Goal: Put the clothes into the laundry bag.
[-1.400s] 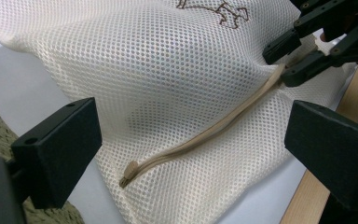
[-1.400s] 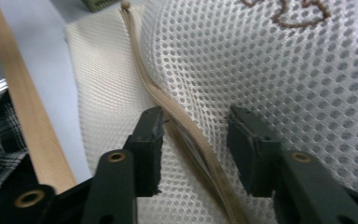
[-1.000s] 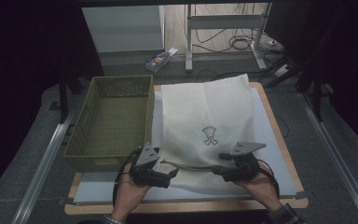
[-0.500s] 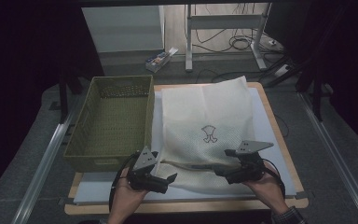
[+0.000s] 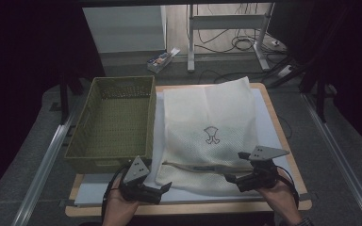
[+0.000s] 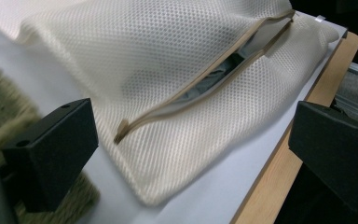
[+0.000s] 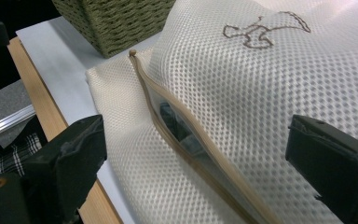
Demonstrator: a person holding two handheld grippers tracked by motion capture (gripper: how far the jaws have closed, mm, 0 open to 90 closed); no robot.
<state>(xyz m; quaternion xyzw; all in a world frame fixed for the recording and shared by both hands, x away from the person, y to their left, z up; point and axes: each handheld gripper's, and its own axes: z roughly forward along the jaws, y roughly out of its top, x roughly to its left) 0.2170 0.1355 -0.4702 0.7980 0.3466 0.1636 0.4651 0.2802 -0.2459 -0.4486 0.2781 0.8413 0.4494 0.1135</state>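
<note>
A cream mesh laundry bag (image 5: 207, 127) with a small brown emblem (image 5: 211, 135) lies flat on a white board (image 5: 266, 127). Its tan zip opening (image 6: 214, 79) near the front edge is partly open, with something dark grey showing inside (image 7: 175, 121). My left gripper (image 5: 164, 189) sits off the bag's near left corner, jaws wide apart with nothing between them (image 6: 191, 140). My right gripper (image 5: 230, 181) is at the bag's near right edge. Its jaws have just been opening and stand wide (image 7: 196, 154), with the bag's zip edge lying ahead between them, untouched.
A green woven basket (image 5: 108, 162) stands to the left of the bag, close to my left gripper. The wooden table edge (image 5: 193, 208) runs along the front. Metal rails flank the table. A small box (image 5: 162, 59), desk legs and cables lie on the floor beyond.
Both grippers have drawn back from the bag's near edge toward the person. The left moved left and nearer. The right jaws have spread wider, and the bag's edge lies flat.
</note>
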